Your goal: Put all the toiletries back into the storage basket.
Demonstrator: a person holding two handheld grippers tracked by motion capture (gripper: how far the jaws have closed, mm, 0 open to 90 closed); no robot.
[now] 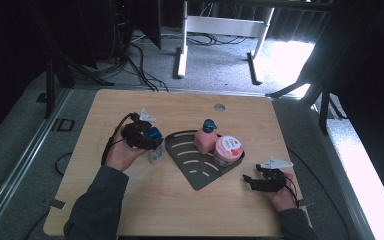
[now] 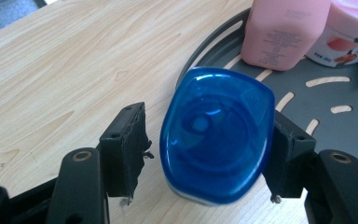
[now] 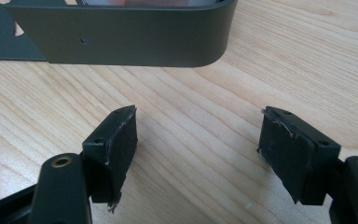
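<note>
A small white bottle with a blue cap [image 1: 155, 150] stands on the wooden table just left of a dark grey fan-shaped tray [image 1: 196, 175]. My left gripper [image 1: 152, 140] reaches over it from the left. In the left gripper view the blue cap [image 2: 216, 135] sits between the jaws of the left gripper [image 2: 207, 126]; the left pad [image 2: 126, 140] stands clear of it and the right pad lies against its edge. My right gripper [image 1: 252, 181] rests open near the tray's right corner; the right gripper [image 3: 198, 126] has bare wood between its pads, with the tray wall [image 3: 121, 37] ahead.
A pink bottle with a teal cap [image 1: 205, 140] and a pink-lidded jar [image 1: 228, 150] stand at the back of the tray, both also ahead of the left gripper: pink bottle [image 2: 284, 32], jar [image 2: 352, 28]. A cable hole [image 1: 219, 107] lies near the table's far edge.
</note>
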